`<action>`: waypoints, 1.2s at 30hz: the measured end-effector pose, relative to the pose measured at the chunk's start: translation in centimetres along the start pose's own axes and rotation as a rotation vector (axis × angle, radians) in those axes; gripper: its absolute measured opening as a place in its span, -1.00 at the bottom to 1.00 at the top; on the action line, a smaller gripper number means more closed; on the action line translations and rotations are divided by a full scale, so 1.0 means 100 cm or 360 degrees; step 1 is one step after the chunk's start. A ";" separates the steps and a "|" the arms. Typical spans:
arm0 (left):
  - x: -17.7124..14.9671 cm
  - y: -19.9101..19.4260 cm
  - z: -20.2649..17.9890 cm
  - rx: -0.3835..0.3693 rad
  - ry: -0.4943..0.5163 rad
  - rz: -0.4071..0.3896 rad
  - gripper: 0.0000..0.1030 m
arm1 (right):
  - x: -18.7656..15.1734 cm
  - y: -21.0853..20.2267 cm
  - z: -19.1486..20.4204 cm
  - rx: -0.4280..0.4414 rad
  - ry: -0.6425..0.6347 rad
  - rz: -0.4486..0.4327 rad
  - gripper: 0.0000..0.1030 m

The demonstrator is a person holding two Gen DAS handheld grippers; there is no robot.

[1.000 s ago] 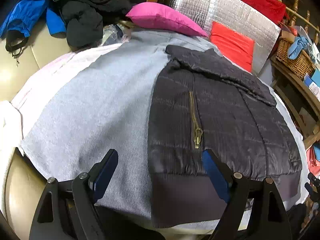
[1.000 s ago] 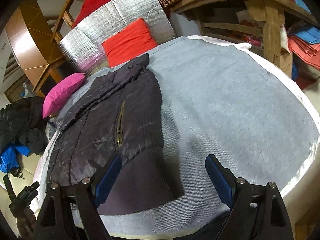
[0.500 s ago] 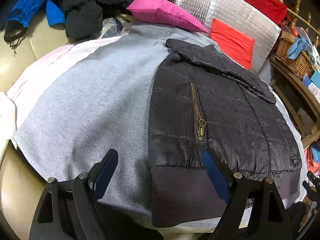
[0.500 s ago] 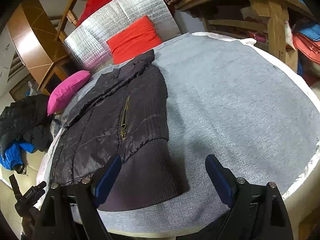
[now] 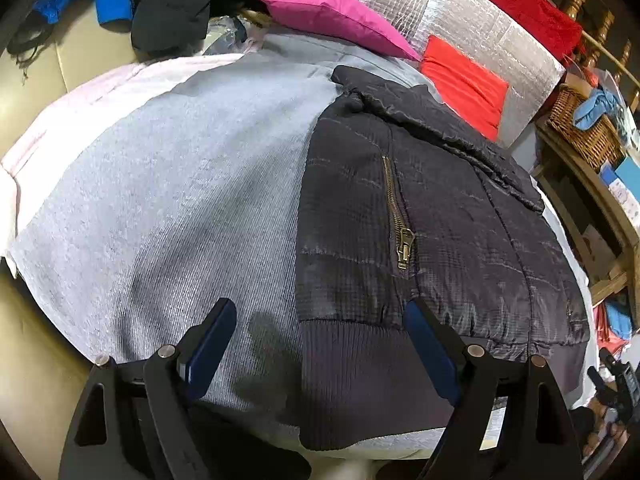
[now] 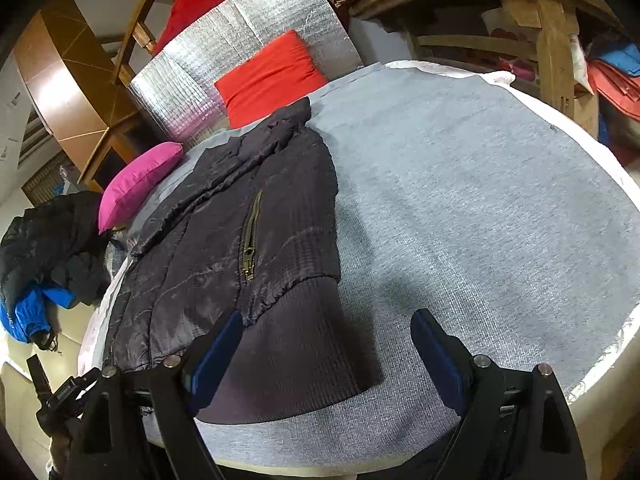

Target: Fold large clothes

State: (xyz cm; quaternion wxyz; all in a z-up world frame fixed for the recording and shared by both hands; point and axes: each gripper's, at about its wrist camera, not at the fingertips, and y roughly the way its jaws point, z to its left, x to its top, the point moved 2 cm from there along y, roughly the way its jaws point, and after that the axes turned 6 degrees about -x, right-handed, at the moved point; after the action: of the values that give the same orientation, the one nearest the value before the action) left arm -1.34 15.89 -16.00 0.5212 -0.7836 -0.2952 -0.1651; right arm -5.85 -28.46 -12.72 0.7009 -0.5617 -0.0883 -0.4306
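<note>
- Left wrist view: quilted dark jacket (image 5: 432, 216), ribbed hem, brass zipper (image 5: 400, 220), flat on grey knit cover (image 5: 168, 208); left gripper (image 5: 320, 356) wide, empty
- Right wrist view: right gripper (image 6: 326, 354) wide, empty; wooden table (image 6: 520, 8) shown only here

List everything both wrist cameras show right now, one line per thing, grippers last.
jacket: one, dark quilted, brass zip, lying flat on the grey cloth, ribbed hem nearest the grippers
grey cloth: one, grey, covering the round table
pink cushion: one, magenta, beyond the jacket collar
red cushion: one, red, against the silver panel
silver panel: one, quilted foil, upright behind the table
clothes pile: black and blue garments, heaped beyond the table
wicker basket: one, brown, on a wooden shelf
left gripper: open, over the hem's edge
right gripper: open, over the hem's other corner
</note>
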 end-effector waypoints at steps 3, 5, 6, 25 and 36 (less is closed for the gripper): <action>0.000 -0.001 0.002 -0.0015 -0.0026 0.0002 0.68 | 0.000 0.000 -0.001 0.0017 0.0005 0.0002 0.71; -0.001 -0.002 0.003 -0.0012 -0.0032 0.0000 0.68 | 0.000 0.000 -0.003 0.0028 0.0014 0.0000 0.71; -0.001 -0.003 0.002 -0.0011 -0.0028 -0.0002 0.68 | 0.000 0.000 -0.003 0.0034 0.0019 -0.0002 0.71; -0.005 -0.008 0.004 -0.0019 -0.0040 -0.0036 0.68 | 0.002 -0.014 0.002 0.0167 0.0040 -0.0033 0.71; -0.005 -0.004 0.003 -0.0018 -0.0024 -0.0037 0.68 | 0.001 -0.008 -0.004 0.0171 0.0092 -0.0012 0.71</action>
State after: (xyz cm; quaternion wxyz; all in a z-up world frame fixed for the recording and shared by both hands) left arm -2.03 16.14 -16.13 0.5126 -0.7842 -0.3072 -0.1669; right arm -6.48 -28.86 -12.25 0.7307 -0.5102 -0.0931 -0.4440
